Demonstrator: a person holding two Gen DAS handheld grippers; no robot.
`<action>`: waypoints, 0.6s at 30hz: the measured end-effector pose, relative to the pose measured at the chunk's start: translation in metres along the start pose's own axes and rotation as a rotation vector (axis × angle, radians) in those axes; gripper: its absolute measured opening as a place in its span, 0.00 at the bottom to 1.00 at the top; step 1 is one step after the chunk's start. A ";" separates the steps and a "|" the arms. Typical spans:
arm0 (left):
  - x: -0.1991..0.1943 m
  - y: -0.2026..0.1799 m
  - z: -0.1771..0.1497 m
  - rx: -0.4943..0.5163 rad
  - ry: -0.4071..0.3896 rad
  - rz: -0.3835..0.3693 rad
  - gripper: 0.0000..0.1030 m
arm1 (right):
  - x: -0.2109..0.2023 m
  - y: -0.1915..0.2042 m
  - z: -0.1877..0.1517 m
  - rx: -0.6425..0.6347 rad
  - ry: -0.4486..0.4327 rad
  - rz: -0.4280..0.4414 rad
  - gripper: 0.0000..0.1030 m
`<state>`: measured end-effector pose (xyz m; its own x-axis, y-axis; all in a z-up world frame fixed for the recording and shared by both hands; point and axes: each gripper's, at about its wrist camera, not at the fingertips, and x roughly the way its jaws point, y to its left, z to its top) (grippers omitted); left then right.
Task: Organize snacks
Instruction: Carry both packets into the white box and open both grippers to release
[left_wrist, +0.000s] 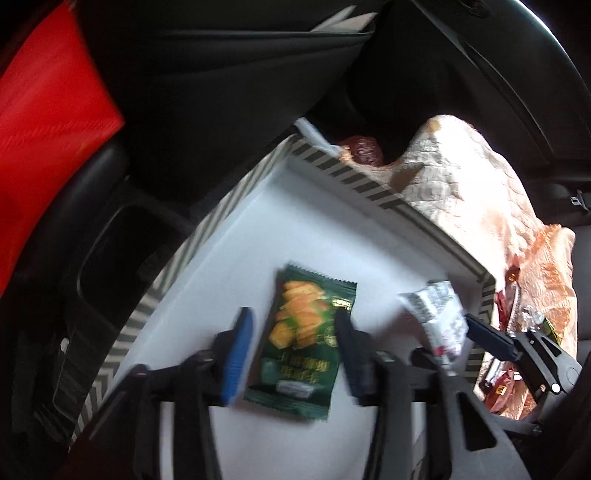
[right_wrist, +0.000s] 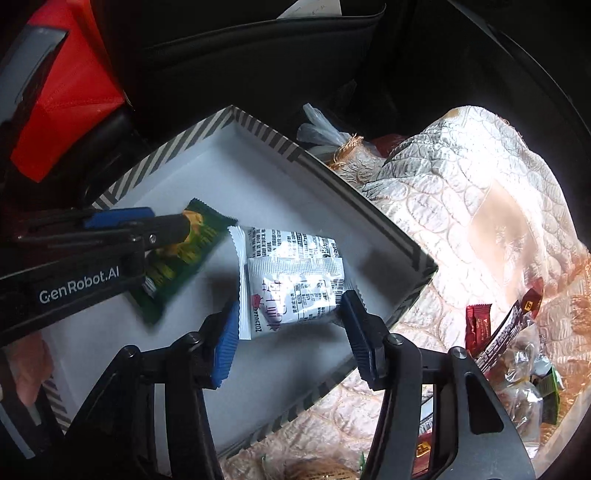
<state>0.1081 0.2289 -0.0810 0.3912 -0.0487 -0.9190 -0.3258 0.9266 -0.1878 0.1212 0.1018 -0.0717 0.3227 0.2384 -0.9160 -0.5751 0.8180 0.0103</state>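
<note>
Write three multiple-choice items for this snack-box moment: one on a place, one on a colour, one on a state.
1. Where does the green snack packet lie?
A. In the striped-rim box
B. On the quilted cloth
C. On the red bag

2. What colour are the ribbed pads of the tongs?
A. Yellow
B. Blue
C. White

3. How do the right tongs stand at the white packet?
A. Shut tight, crushing it
B. Far away over the cloth
C. Open, one finger at either side

Key: 1 A, it rests on the box's white floor between the open left tongs; 2 B, both wrist views show blue pads; 3 C, the fingers are spread with the packet between them and not visibly squeezed.
</note>
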 end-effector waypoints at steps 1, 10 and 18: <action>-0.001 0.003 -0.002 -0.013 -0.006 0.005 0.60 | -0.001 0.000 -0.001 0.001 -0.005 0.000 0.53; -0.024 -0.004 -0.017 0.009 -0.051 0.051 0.72 | -0.020 -0.007 -0.013 0.084 -0.017 0.125 0.59; -0.056 -0.047 -0.041 0.110 -0.108 0.013 0.81 | -0.080 -0.025 -0.053 0.147 -0.104 0.123 0.59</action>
<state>0.0668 0.1730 -0.0351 0.4796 -0.0014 -0.8775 -0.2377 0.9624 -0.1315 0.0700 0.0341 -0.0197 0.3375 0.3875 -0.8578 -0.5013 0.8454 0.1846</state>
